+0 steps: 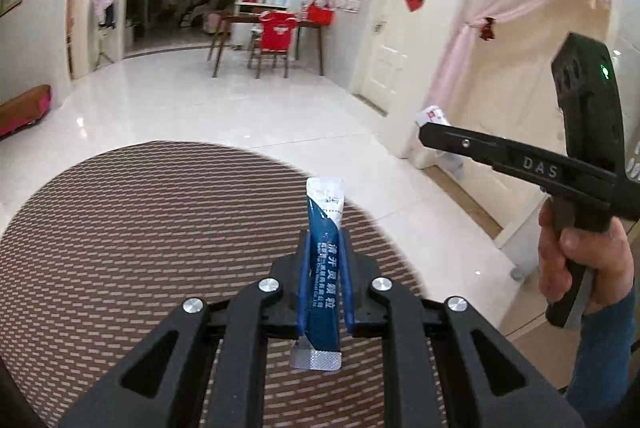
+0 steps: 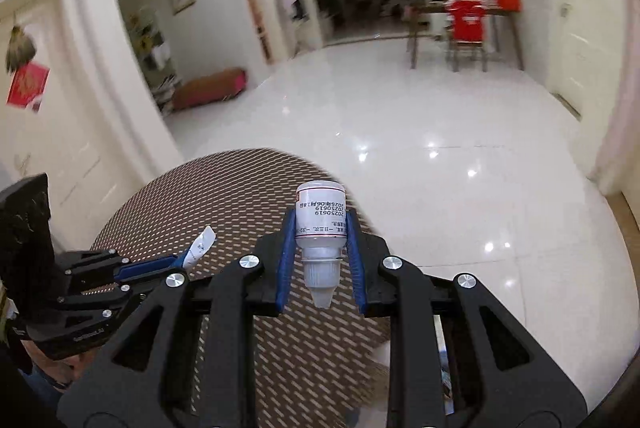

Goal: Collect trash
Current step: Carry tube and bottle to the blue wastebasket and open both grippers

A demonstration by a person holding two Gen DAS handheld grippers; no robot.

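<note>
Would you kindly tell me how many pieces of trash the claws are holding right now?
2. A blue and white foil sachet is clamped in the left claw; a small white plastic dropper bottle is gripped upside down in the right claw. More may lie out of view.

2 tools: left tool (image 1: pixel 324 252), right tool (image 2: pixel 320 248). 1 sachet (image 1: pixel 325 228), 1 small bottle (image 2: pixel 321 224), 1 round desk (image 1: pixel 120 228).

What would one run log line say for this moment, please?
left gripper: shut on blue sachet | right gripper: shut on small white bottle, cap toward camera | both above round woven mat | no bin in view
</note>
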